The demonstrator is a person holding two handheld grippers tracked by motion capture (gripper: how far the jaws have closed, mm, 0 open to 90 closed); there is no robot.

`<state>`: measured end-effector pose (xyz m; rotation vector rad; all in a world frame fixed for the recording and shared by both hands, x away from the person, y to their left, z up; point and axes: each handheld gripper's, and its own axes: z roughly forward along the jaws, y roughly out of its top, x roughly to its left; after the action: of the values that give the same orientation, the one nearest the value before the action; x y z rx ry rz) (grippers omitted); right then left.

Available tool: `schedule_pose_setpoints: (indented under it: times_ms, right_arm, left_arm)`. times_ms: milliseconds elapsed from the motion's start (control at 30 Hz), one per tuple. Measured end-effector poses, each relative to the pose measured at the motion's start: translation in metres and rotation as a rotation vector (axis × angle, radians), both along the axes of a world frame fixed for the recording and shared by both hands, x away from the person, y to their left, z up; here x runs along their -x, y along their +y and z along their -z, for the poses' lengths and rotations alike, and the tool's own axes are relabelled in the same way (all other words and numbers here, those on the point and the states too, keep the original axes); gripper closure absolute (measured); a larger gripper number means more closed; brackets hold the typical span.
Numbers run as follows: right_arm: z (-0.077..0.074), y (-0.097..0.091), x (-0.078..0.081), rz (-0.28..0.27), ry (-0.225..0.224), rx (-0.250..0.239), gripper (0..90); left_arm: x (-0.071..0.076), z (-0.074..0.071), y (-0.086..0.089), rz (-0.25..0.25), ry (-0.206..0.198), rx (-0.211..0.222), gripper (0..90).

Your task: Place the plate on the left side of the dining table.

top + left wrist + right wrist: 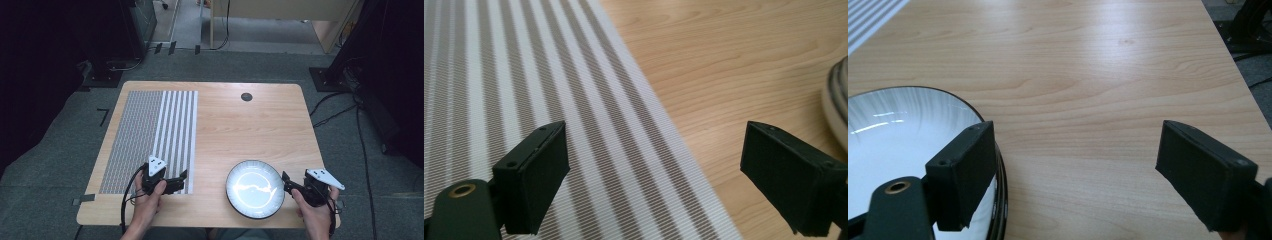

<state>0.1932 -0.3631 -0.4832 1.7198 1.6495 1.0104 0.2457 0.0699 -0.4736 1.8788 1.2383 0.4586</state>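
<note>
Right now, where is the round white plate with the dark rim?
In the high view, the round white plate with the dark rim sits near the table's front edge, right of the striped placemat, beside the right gripper.

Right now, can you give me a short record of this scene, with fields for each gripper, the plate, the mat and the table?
left gripper: open, fingers wide apart, held over the near right edge of the mat, holding nothing
right gripper: open, at the plate's right rim, one finger over the rim, nothing clamped
plate: white with a dark rim, empty, near the front edge of the table
mat: striped grey and white, flat on the left half of the table
table: light wood, with a small dark round cap near the far edge
</note>
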Motion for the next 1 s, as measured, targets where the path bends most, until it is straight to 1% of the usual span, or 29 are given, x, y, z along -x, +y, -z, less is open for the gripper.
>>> schedule_pose_setpoints:
  times_ms: [67,100,233,433,567,667,700,767,833,867,1000]
  right_arm:
    - [-0.001,0.001,0.0,0.0,-0.008,-0.007,16.9]
    - [-0.001,0.002,0.0,-0.002,-0.009,-0.009,16.9]
    - [-0.001,0.004,0.0,-0.003,-0.007,-0.017,17.6]
    - [-0.002,0.007,0.0,0.003,-0.003,-0.022,20.1]
    - [-0.001,0.009,0.001,0.001,-0.003,-0.026,21.6]
    - [-0.001,0.01,0.001,0.004,-0.003,-0.025,22.2]
    - [-0.001,0.011,0.001,0.007,-0.002,-0.022,22.6]
    - [-0.002,0.012,0.002,0.003,-0.012,-0.018,24.7]
    - [-0.002,0.012,0.002,0.002,-0.016,-0.013,25.7]
    - [-0.003,0.013,0.003,0.001,-0.02,-0.008,27.7]
    - [-0.002,0.016,0.003,-0.003,-0.02,-0.005,32.0]
  left_arm:
    - [0.0,0.0,-0.003,0.003,0.0,0.001,11.9]
    - [-0.001,0.001,-0.01,0.014,0.009,0.009,11.9]
    - [-0.001,0.002,-0.021,0.037,0.015,0.023,11.9]
    - [-0.001,0.0,-0.039,0.062,0.013,0.027,11.9]
    - [0.001,0.0,-0.053,0.089,0.013,0.028,11.9]
    - [0.002,-0.001,-0.063,0.116,0.022,0.035,11.9]
    - [0.003,-0.001,-0.067,0.124,0.026,0.032,11.9]
    - [0.003,-0.001,-0.074,0.134,0.027,0.03,12.5]
    - [0.004,-0.001,-0.077,0.141,0.027,0.029,12.9]
    - [0.005,-0.001,-0.083,0.15,0.03,0.035,13.2]
    - [0.006,0.0,-0.093,0.172,0.033,0.031,13.7]
